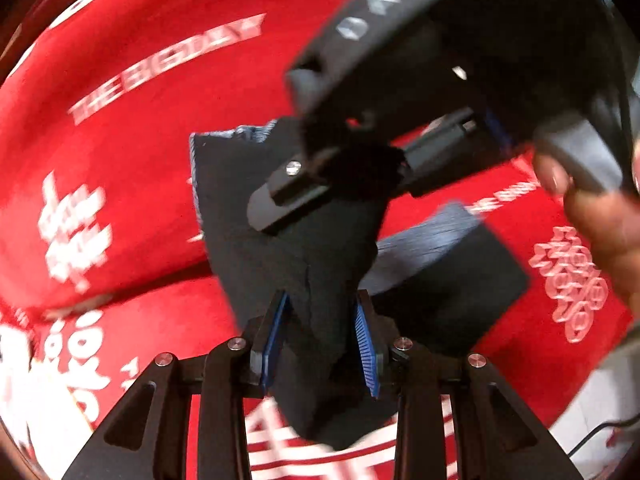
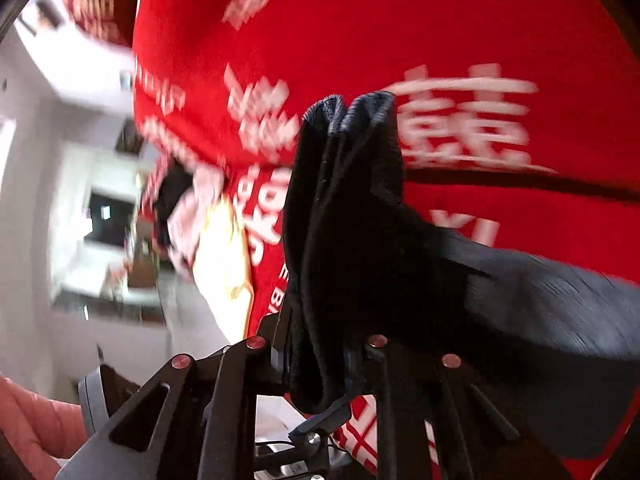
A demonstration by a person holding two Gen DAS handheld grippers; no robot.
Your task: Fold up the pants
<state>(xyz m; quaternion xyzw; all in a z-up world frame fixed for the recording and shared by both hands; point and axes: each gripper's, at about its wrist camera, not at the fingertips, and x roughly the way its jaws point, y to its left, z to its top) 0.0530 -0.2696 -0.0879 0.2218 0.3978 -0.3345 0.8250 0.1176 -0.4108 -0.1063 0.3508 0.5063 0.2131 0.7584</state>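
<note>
The dark pants (image 1: pixel 280 248) hang bunched above a red cloth with white lettering (image 1: pixel 132 152). My left gripper (image 1: pixel 320 344) is shut on a fold of the pants, its blue pads pressing each side. My right gripper (image 1: pixel 340 172) shows in the left wrist view just beyond, shut on the same fabric higher up. In the right wrist view the pants (image 2: pixel 352 220) rise as a thick folded bundle from between the right gripper's fingers (image 2: pixel 320 356), and another part drapes off to the right (image 2: pixel 560 312).
The red cloth (image 2: pixel 400 20) covers the whole surface below. A hand (image 1: pixel 600 216) holds the right gripper's handle. A white room and a pink sleeve (image 2: pixel 36 432) show at the left of the right wrist view.
</note>
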